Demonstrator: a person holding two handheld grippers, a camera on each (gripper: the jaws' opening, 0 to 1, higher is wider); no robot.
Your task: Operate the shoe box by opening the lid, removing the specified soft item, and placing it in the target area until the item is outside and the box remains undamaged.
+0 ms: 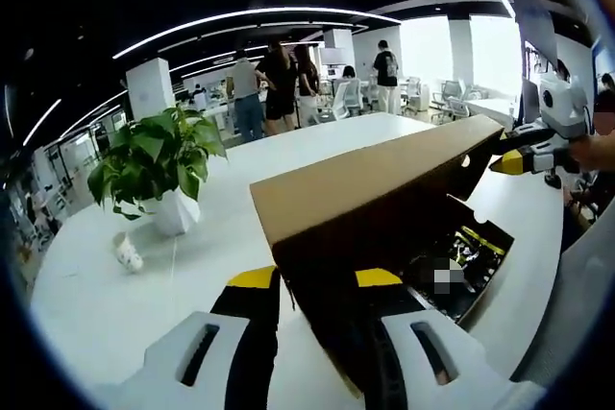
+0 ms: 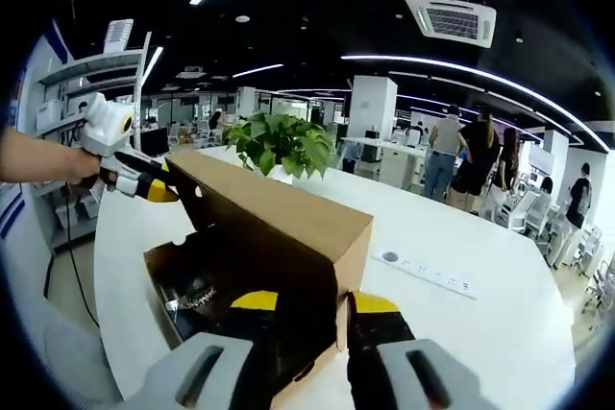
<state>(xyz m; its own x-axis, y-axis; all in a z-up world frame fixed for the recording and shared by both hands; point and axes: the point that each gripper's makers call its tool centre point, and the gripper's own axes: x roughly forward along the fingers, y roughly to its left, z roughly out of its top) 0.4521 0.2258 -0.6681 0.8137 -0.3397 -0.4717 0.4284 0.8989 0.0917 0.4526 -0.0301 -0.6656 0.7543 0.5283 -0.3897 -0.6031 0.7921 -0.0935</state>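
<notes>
Both claws grip the lid [image 1: 375,194]: my left claw [image 1: 315,280] pinches one end, my right claw [image 2: 315,302] the other. It's raised, tilted over the box [image 2: 183,280] on the white tabletop [image 1: 144,285]. Dark contents [image 1: 461,256] sit inside. Beyond stands a potted plant [image 1: 159,160].
</notes>
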